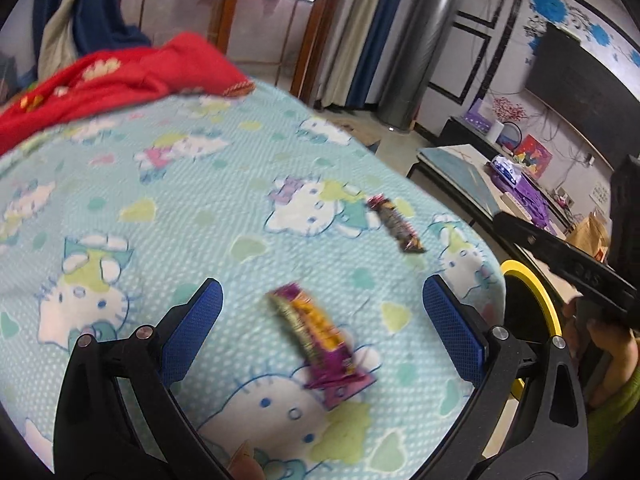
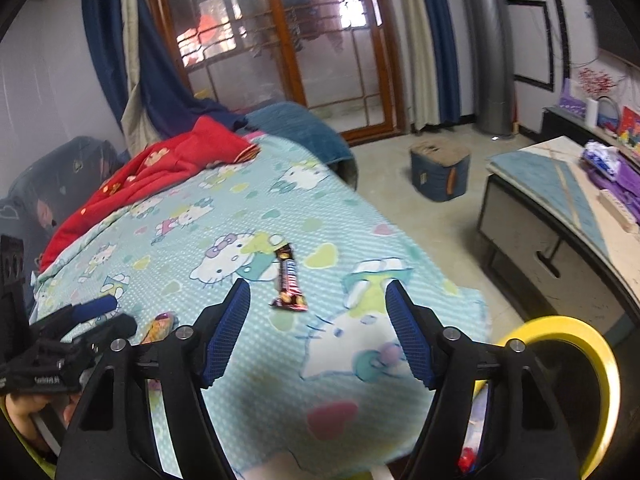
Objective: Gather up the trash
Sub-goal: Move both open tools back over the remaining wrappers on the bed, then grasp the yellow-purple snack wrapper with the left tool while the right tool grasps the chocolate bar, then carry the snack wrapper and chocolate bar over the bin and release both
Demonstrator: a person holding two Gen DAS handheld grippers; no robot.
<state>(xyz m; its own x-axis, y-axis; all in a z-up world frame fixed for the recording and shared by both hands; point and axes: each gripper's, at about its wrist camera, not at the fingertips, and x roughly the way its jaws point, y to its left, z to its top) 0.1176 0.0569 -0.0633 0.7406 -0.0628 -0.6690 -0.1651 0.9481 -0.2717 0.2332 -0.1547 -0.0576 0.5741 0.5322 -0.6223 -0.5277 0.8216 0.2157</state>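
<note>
A purple and yellow snack wrapper (image 1: pixel 320 344) lies on the cartoon-cat bedsheet (image 1: pixel 160 208), between the blue pads of my left gripper (image 1: pixel 322 282), which is open and not touching it. Further off, near the bed's right edge, lies a dark brown candy wrapper (image 1: pixel 394 224). In the right wrist view that dark wrapper (image 2: pixel 289 280) sits just ahead of my right gripper (image 2: pixel 318 285), which is open and holds nothing. The left gripper (image 2: pixel 108 314) shows at the left, over the purple wrapper (image 2: pixel 158 328). A yellow-rimmed bin (image 2: pixel 576 336) stands beside the bed at lower right.
A red blanket (image 2: pixel 168 164) is bunched at the far end of the bed. On the floor beyond stands a blue stool (image 2: pixel 440 176). A low table (image 2: pixel 560 216) with purple items runs along the right. A hand (image 2: pixel 28 408) holds the left gripper.
</note>
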